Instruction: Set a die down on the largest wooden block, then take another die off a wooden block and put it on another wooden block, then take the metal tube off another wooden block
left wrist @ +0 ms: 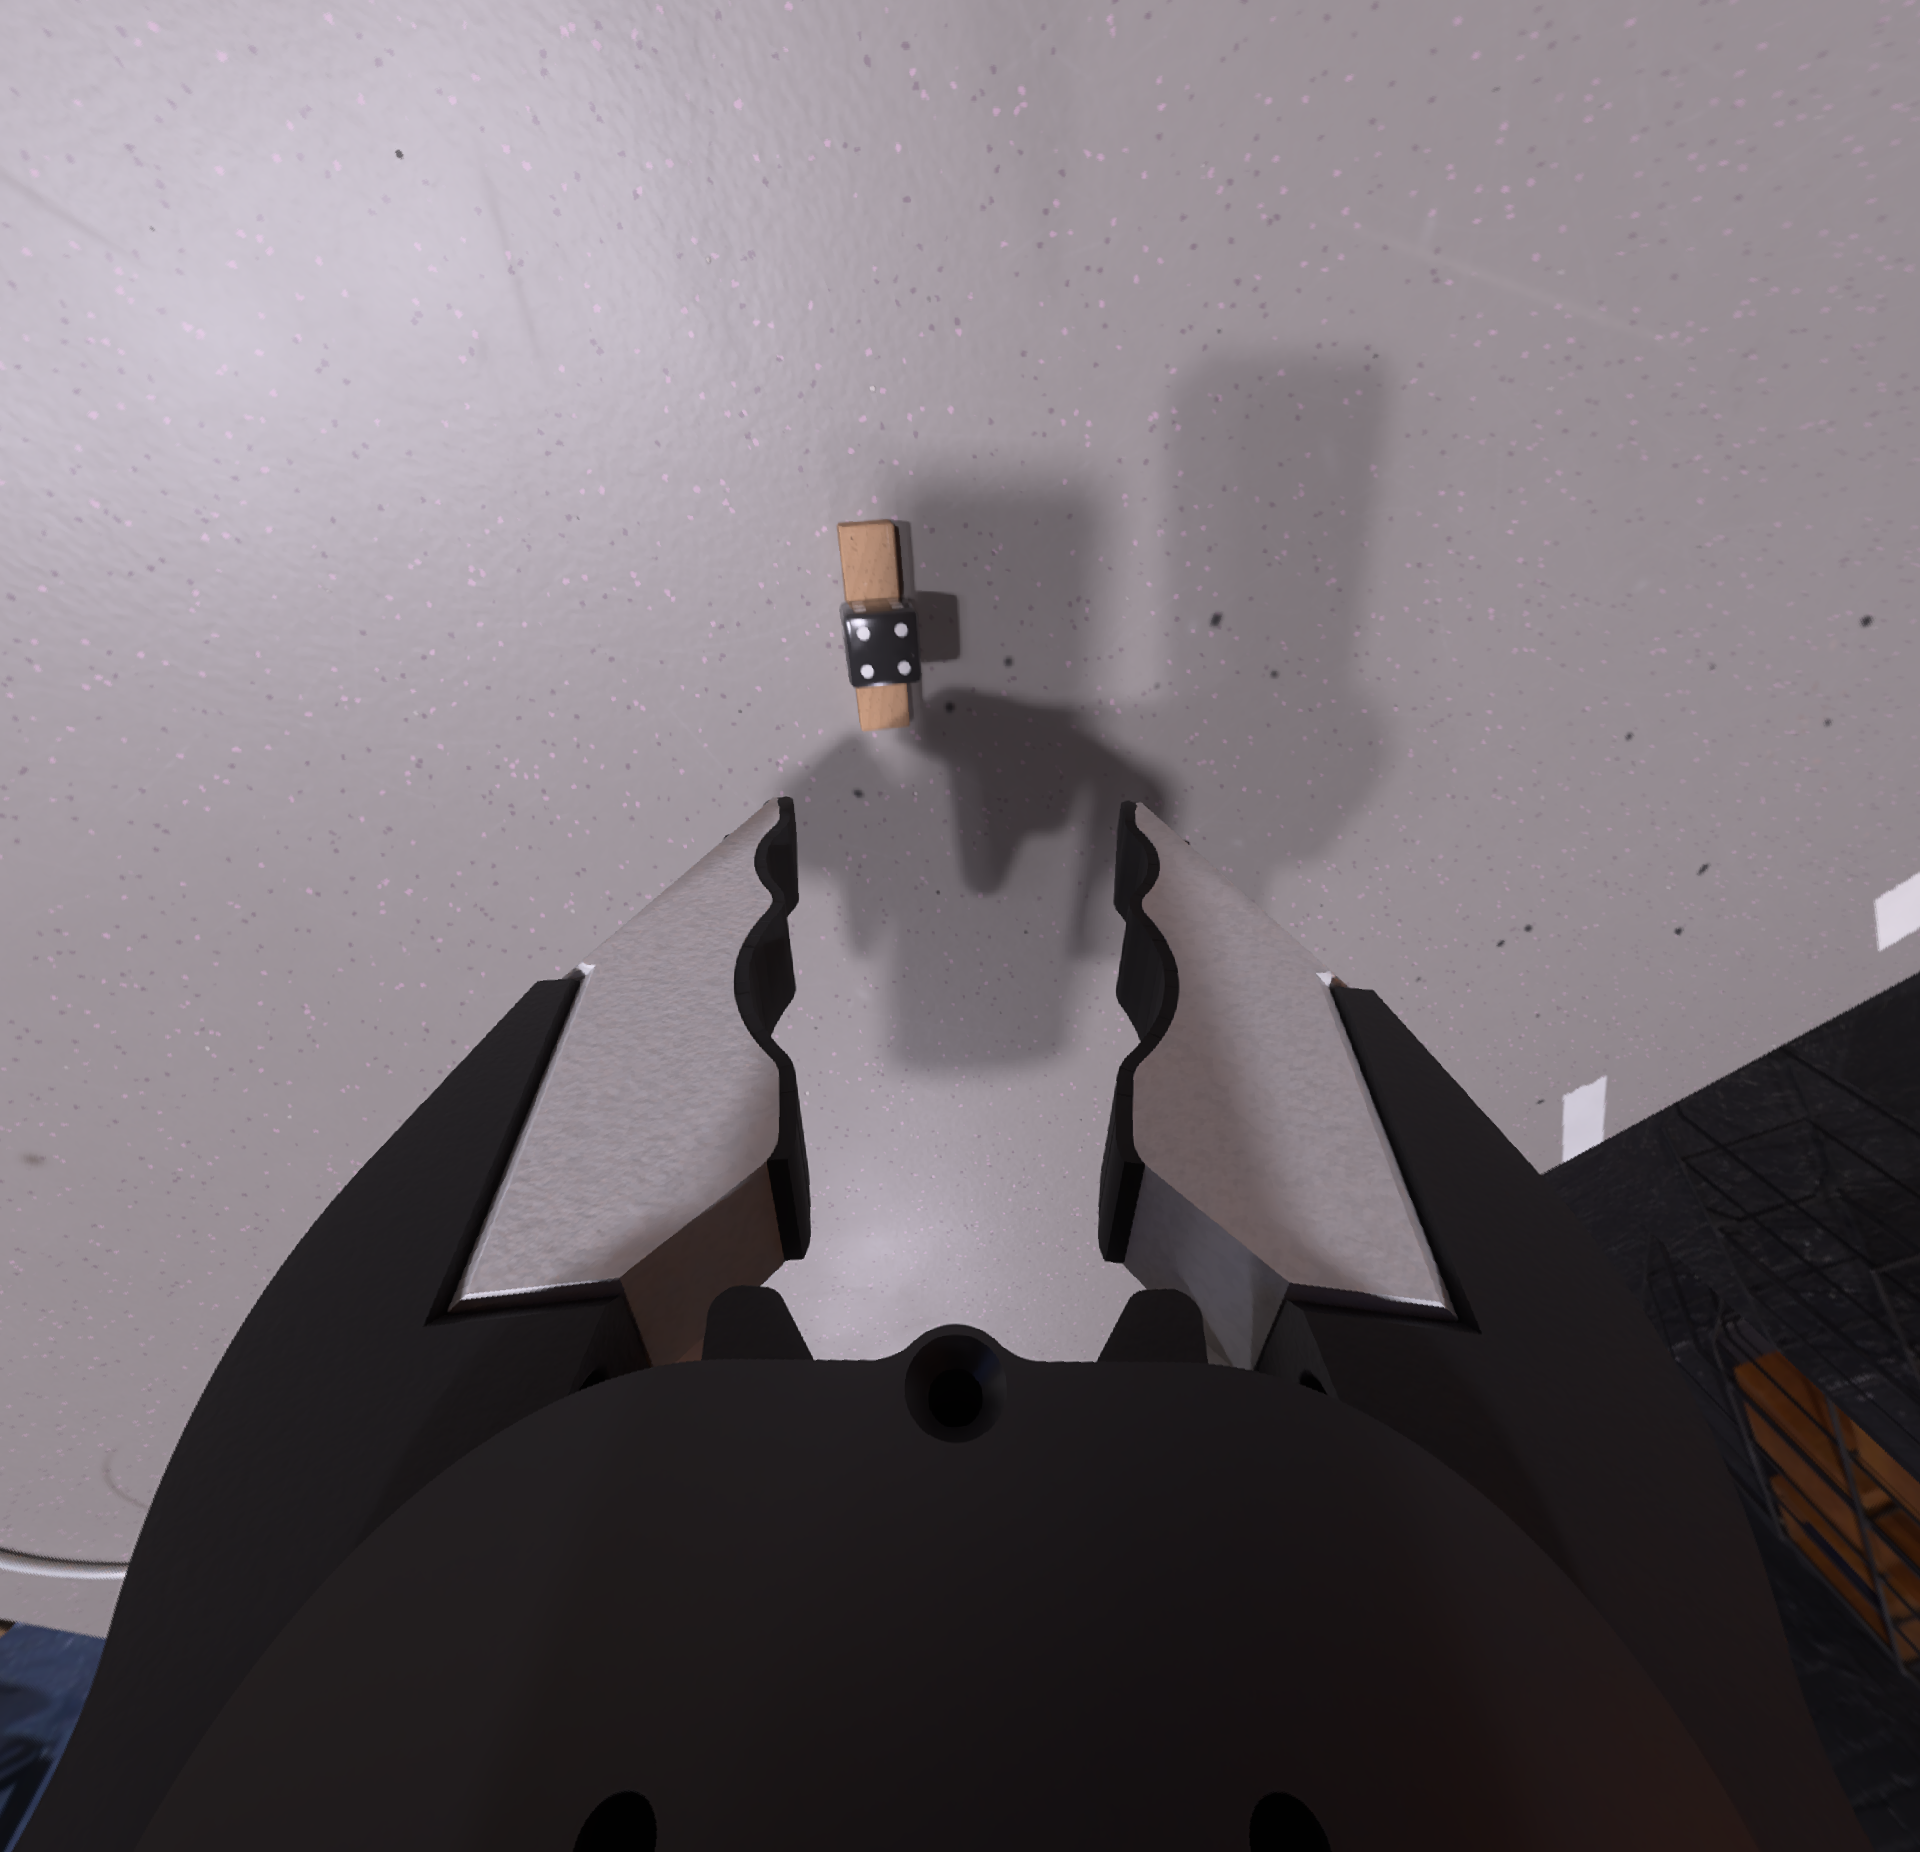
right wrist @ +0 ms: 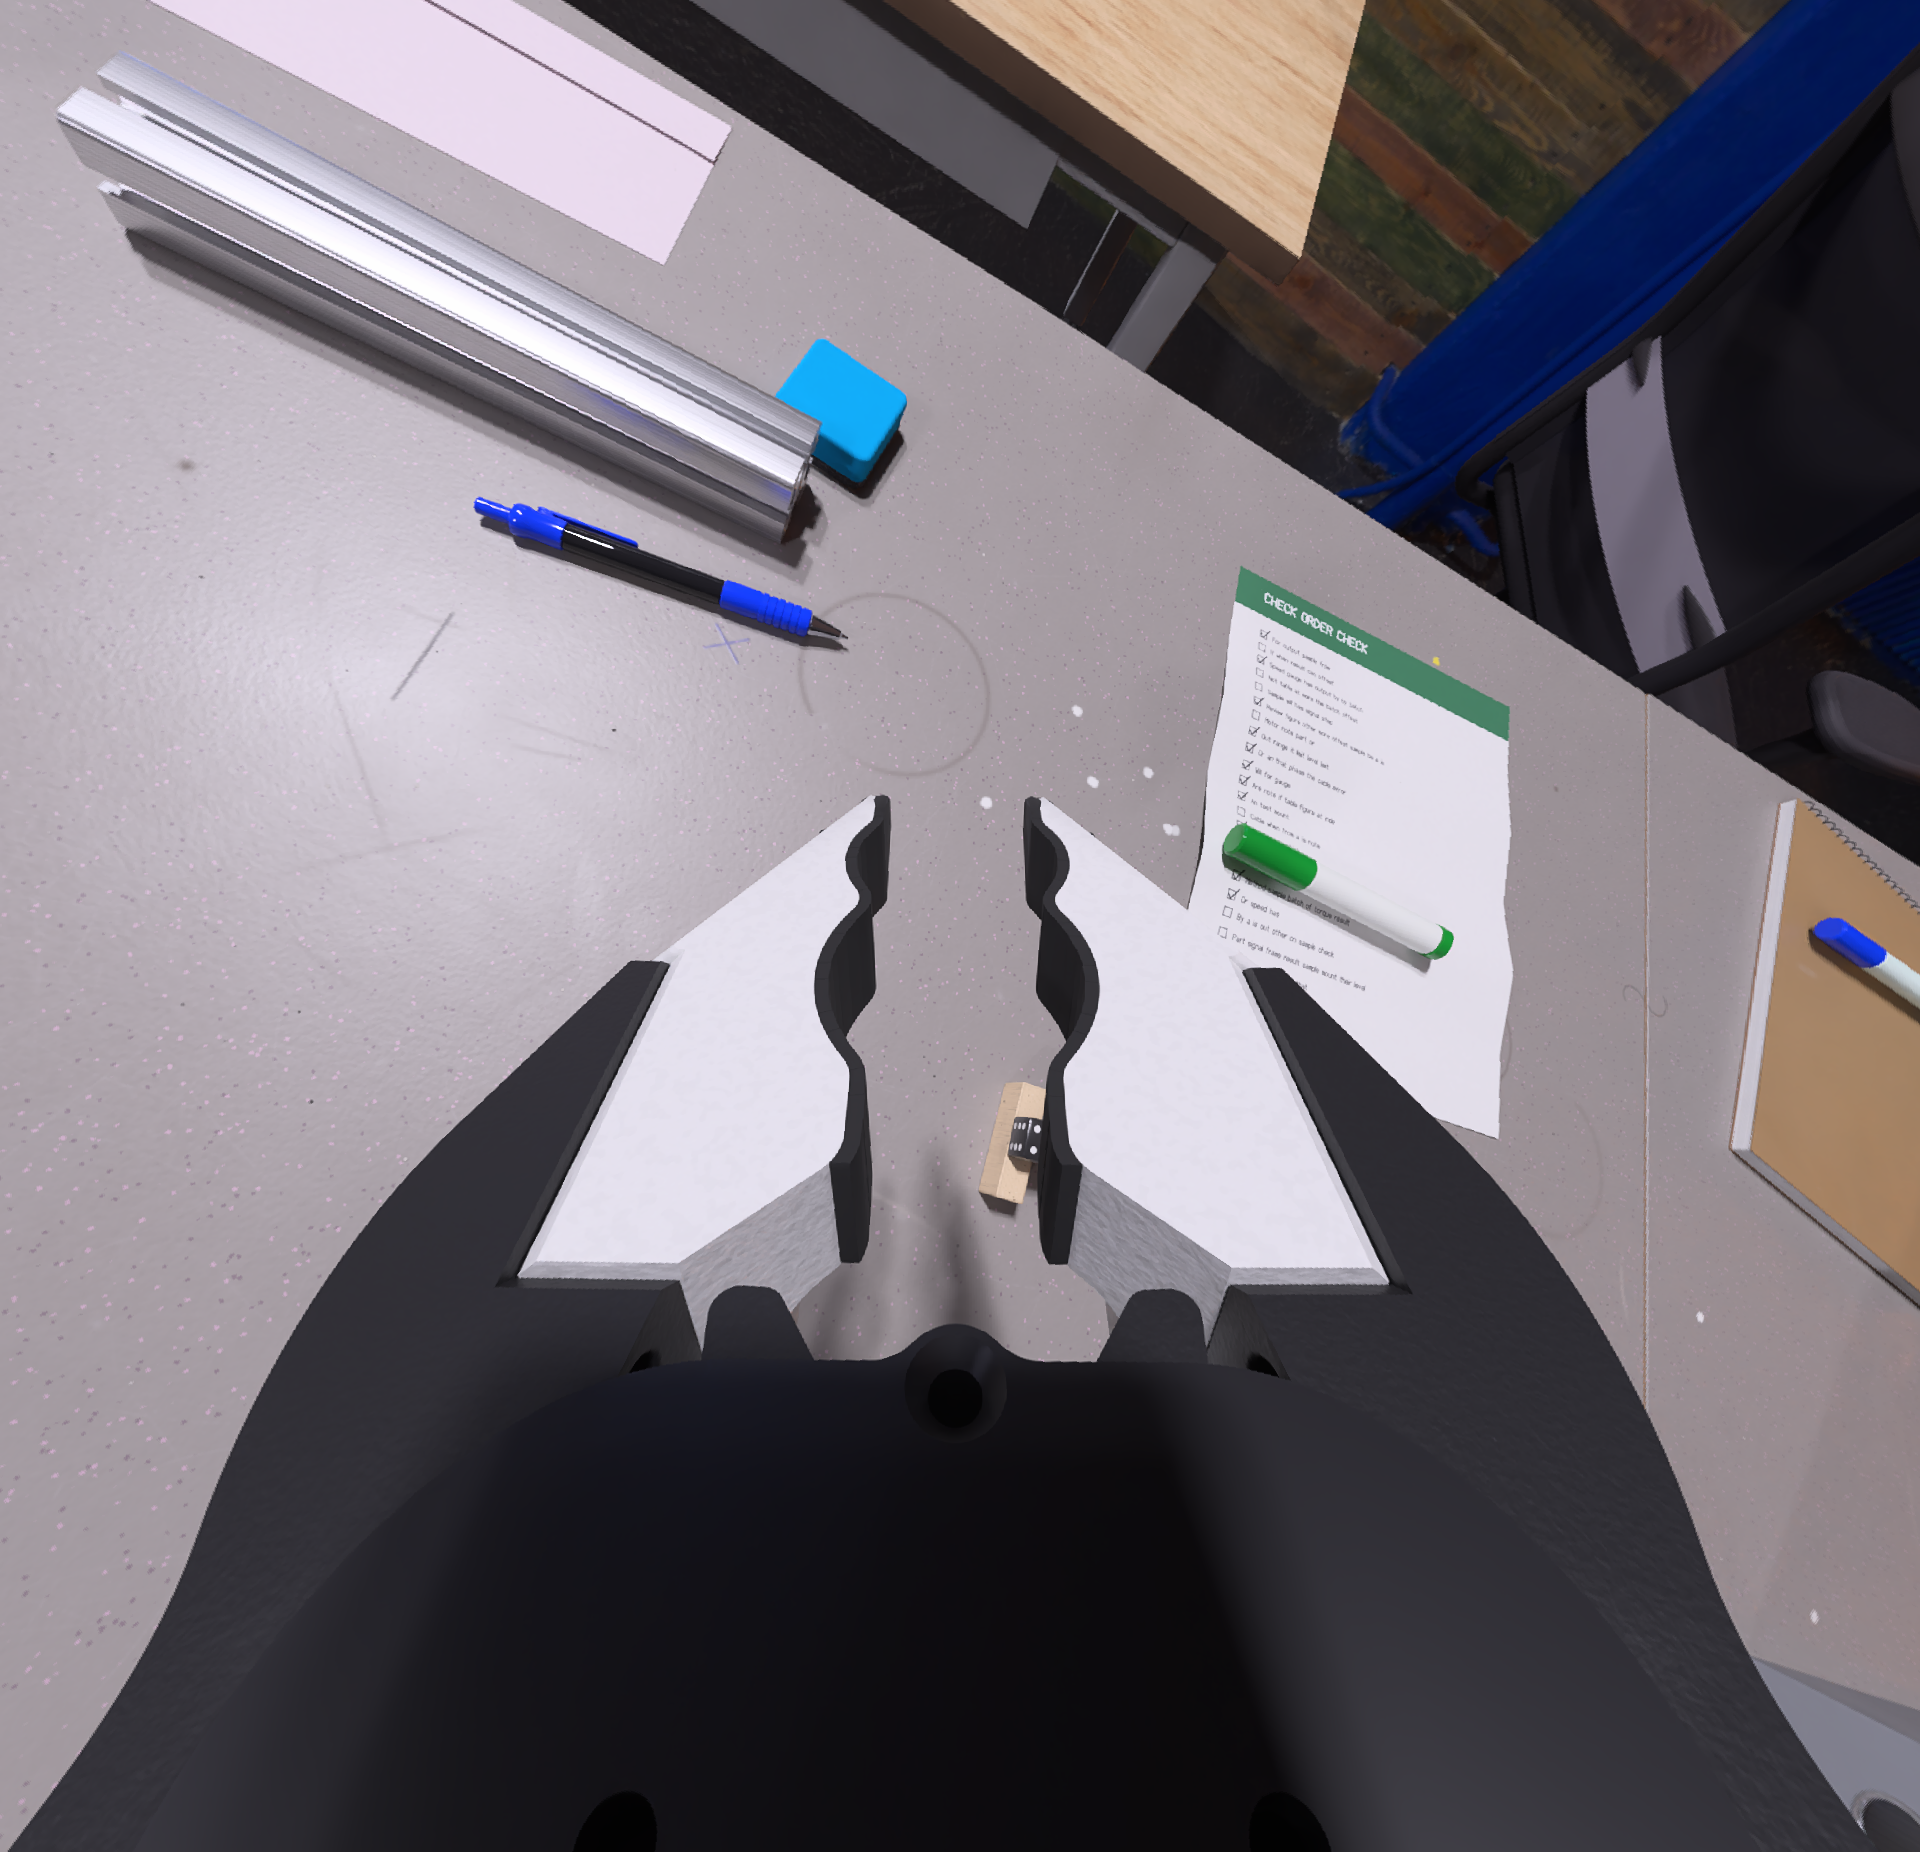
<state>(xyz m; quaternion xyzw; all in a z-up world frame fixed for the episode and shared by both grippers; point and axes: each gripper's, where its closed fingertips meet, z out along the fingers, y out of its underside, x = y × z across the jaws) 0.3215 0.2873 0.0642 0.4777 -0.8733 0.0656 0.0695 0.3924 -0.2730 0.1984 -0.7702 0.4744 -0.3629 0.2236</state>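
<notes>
A small wooden block (left wrist: pixel 871 561) lies on the grey table (left wrist: pixel 416 452) with a black die (left wrist: pixel 884 649) with white pips on top of it. My left gripper (left wrist: pixel 958 815) is open and empty, high above the table, with the block and die just beyond its fingertips. My right gripper (right wrist: pixel 956 805) is open with a narrower gap and empty, also high up. In the right wrist view the same kind of block (right wrist: pixel 1003 1174) with a die (right wrist: pixel 1027 1140) shows far below between the fingers, close to the right finger. No other wooden block is in view.
A long silver metal bar (right wrist: pixel 436 296) lies at the far left, its near end against a blue block (right wrist: pixel 847 405). A blue pen (right wrist: pixel 665 571), a printed sheet (right wrist: pixel 1382 1023) with a green marker (right wrist: pixel 1335 893), a notebook (right wrist: pixel 1839 1054) and pink paper (right wrist: pixel 416 67) lie around. The table edge (right wrist: pixel 1143 368) runs diagonally at right.
</notes>
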